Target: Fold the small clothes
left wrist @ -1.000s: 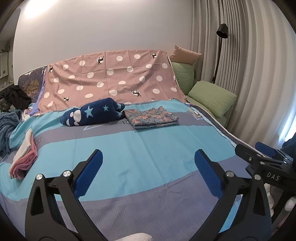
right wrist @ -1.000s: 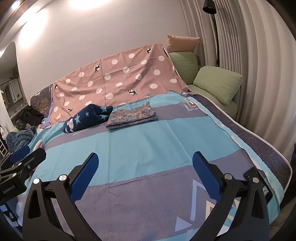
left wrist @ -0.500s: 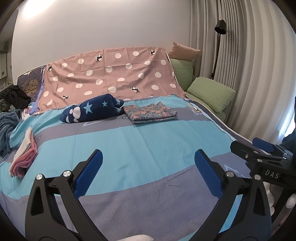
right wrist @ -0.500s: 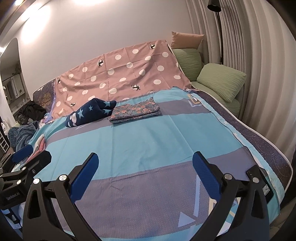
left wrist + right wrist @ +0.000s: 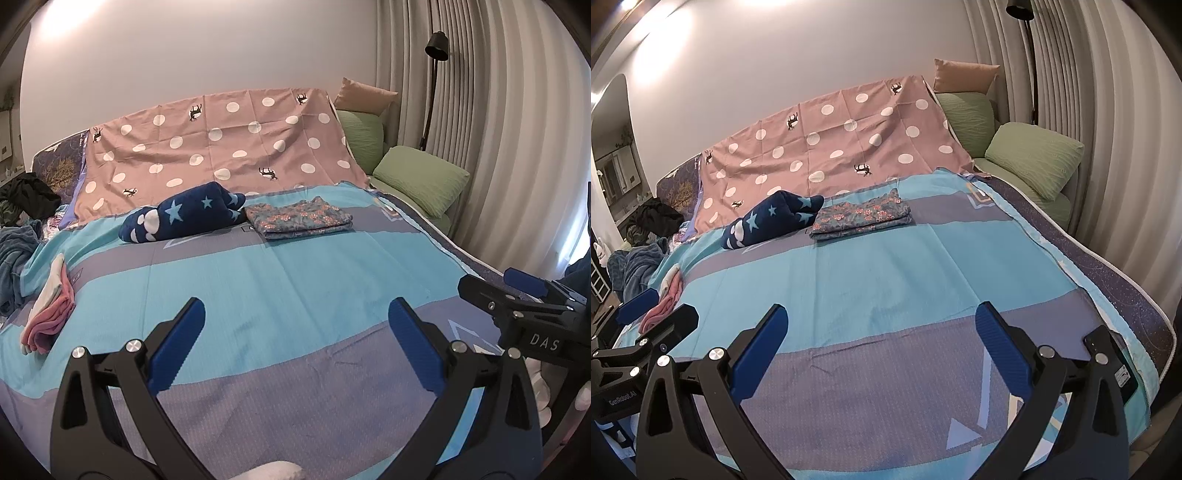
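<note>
A folded floral garment (image 5: 299,219) (image 5: 862,218) lies at the far middle of the bed. A rolled navy star-print garment (image 5: 181,218) (image 5: 768,221) lies touching its left side. A folded pink and white garment (image 5: 48,314) (image 5: 666,295) lies at the bed's left edge. My left gripper (image 5: 295,332) is open and empty above the near part of the bed. My right gripper (image 5: 879,336) is open and empty, to its right. Each gripper shows at the edge of the other's view.
A blue and grey striped sheet (image 5: 295,277) covers the bed. A pink dotted cloth (image 5: 221,147) drapes the headboard. Green pillows (image 5: 421,181) and a floor lamp (image 5: 436,48) stand at the far right by a curtain. Dark clothes (image 5: 26,199) are heaped at the far left.
Both grippers have tilted and drawn back slightly, so the bed sits a little lower in view. Both stay open. The clothes have not moved.
</note>
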### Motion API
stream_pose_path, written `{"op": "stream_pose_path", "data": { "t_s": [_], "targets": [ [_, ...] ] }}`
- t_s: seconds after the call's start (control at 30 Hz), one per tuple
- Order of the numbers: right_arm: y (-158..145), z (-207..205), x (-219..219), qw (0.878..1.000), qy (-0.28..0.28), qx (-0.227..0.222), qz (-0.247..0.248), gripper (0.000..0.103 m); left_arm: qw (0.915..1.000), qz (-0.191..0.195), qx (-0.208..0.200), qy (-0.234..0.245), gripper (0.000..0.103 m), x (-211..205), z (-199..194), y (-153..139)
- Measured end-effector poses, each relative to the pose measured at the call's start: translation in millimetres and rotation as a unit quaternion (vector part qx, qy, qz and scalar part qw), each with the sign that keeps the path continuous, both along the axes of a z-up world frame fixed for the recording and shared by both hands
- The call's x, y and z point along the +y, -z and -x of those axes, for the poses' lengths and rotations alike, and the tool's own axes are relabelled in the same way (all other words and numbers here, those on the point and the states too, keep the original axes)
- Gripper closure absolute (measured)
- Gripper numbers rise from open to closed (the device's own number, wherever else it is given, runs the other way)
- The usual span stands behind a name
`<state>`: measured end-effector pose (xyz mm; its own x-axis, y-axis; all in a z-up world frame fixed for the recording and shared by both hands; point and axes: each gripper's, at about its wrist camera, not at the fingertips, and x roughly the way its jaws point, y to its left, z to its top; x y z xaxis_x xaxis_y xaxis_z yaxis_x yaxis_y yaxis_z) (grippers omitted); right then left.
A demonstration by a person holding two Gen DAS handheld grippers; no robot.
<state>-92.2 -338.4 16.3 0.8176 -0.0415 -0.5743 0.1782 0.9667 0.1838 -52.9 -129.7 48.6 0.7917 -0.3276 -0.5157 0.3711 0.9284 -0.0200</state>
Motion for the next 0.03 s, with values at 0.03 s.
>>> {"op": "stream_pose_path", "data": {
  "t_s": [0.03],
  "targets": [
    [0.8, 0.0, 0.0, 1.0, 0.0, 0.001, 0.0, 0.001, 1.0, 0.0, 0.001, -0.001, 0.002, -0.1, 0.0, 0.6]
  ]
}}
